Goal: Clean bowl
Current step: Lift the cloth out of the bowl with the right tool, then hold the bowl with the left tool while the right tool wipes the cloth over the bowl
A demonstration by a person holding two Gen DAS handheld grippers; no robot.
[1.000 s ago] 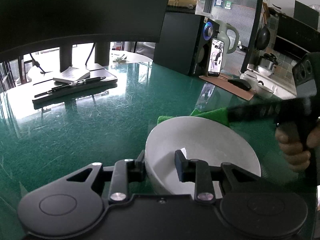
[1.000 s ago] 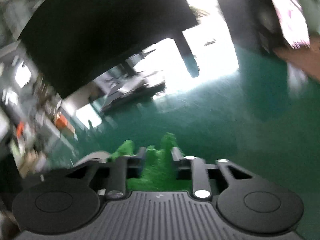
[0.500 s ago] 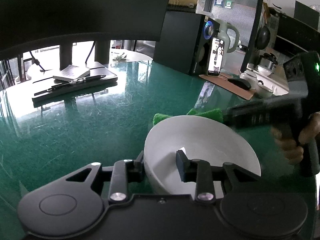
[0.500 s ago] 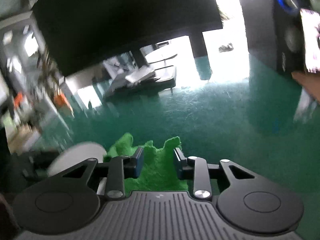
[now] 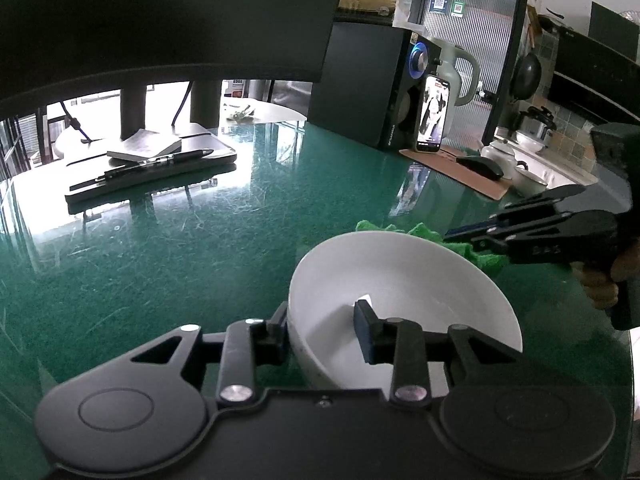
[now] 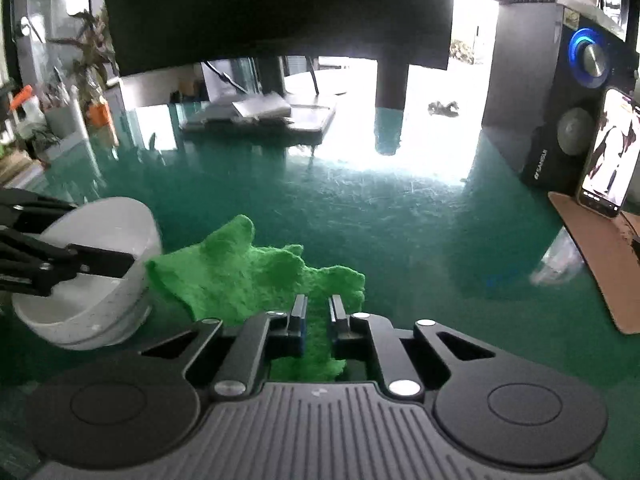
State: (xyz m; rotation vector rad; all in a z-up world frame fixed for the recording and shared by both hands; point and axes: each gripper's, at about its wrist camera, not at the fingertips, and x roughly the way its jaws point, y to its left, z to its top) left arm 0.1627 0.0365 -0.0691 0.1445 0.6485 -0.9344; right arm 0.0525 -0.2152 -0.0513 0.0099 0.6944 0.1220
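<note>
Bowl pinned by the left gripper, cloth pinched in the right, wipe not yet begun.

My left gripper (image 5: 322, 330) straddles the near rim of the white bowl (image 5: 400, 280), 1 finger outside the wall and 1 inside, closed onto it; the bowl sits tilted on the green table (image 5: 180, 248), toward its near right side. My right gripper (image 6: 316, 320) has its 2 fingers nearly together, clamped on the green cloth (image 6: 248, 272), which lies bunched on the table just beside the bowl's far wall. I judge the next step is lifting the cloth over the rim: carry it high enough to clear the edge, keep the left clamp firm so the bowl cannot skid, then sweep the inside wall in slow circles without bumping my left fingers.
</note>
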